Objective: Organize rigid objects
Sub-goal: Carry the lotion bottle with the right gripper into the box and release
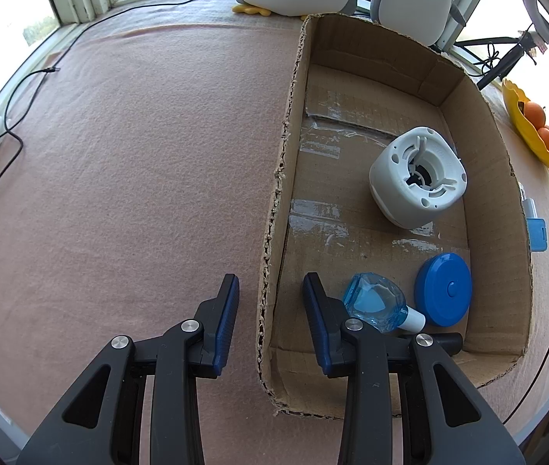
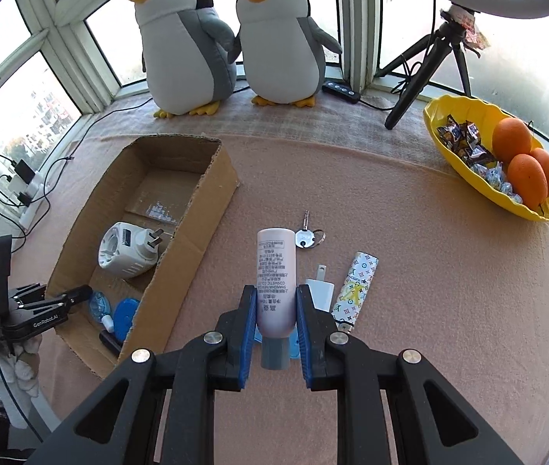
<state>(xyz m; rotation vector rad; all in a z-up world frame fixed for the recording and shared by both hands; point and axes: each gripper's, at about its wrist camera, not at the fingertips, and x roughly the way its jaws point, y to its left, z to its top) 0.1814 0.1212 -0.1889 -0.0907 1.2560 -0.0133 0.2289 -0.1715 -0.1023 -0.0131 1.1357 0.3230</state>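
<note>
A cardboard box [image 1: 479, 116] [image 2: 205, 209] lies on the pink cloth. It holds a white plug device [image 1: 417, 178] [image 2: 127, 252], a clear blue bottle [image 1: 375, 302] [image 2: 100, 304], a round blue lid [image 1: 443, 288] [image 2: 123, 317] and a black item [image 1: 448, 341]. My left gripper [image 1: 270, 294] [image 2: 77, 294] is open and empty, its jaws on either side of the box's left wall. My right gripper [image 2: 276, 302] is shut on a pink cosmetic tube [image 2: 276, 271], grey cap toward the camera. A key [image 2: 307, 234], a white charger [image 2: 319, 288] and a patterned lighter [image 2: 355, 290] lie beside it.
Two plush penguins [image 2: 235, 42] stand at the window. A yellow bowl [image 2: 468, 178] holds oranges and sweets at the right. A tripod [image 2: 425, 66] stands behind. Cables and a power strip [image 2: 30, 190] lie at the left edge.
</note>
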